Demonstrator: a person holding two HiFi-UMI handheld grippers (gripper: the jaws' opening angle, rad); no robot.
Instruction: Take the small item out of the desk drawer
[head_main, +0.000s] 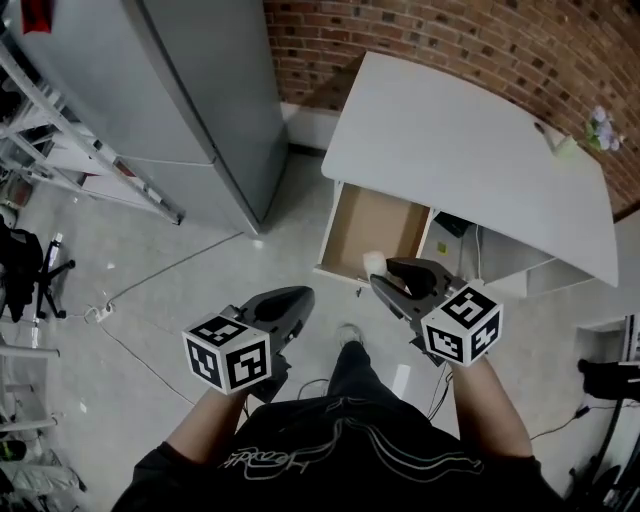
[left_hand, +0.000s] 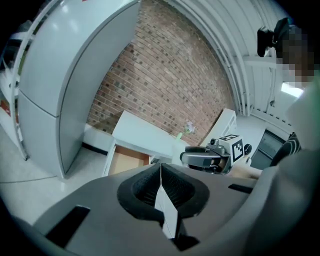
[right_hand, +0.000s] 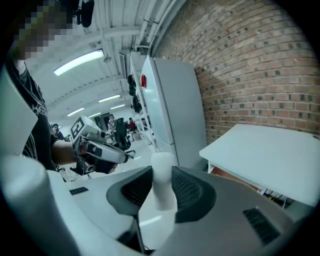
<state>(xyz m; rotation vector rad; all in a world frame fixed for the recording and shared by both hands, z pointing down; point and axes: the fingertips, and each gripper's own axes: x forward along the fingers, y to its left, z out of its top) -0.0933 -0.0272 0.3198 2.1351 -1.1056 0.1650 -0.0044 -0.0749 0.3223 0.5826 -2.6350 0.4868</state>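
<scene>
The white desk (head_main: 470, 150) stands against the brick wall, its drawer (head_main: 348, 218) pulled out and showing a bare brown bottom. My right gripper (head_main: 385, 277) hangs in front of the drawer, raised toward me, shut on a small white item (head_main: 375, 263). In the right gripper view the small white item (right_hand: 163, 190) stands upright between the dark pads (right_hand: 187, 192). My left gripper (head_main: 298, 297) is held beside it at the left, over the floor, jaws together and holding nothing. In the left gripper view its tips (left_hand: 161, 167) meet, with the drawer (left_hand: 127, 162) beyond.
A tall grey cabinet (head_main: 190, 90) stands left of the desk, with a metal ladder (head_main: 70, 140) leaning beside it. Cables (head_main: 130, 290) trail over the pale floor. A small potted plant (head_main: 600, 128) sits at the desk's far right corner. A black stand (head_main: 30, 275) is at far left.
</scene>
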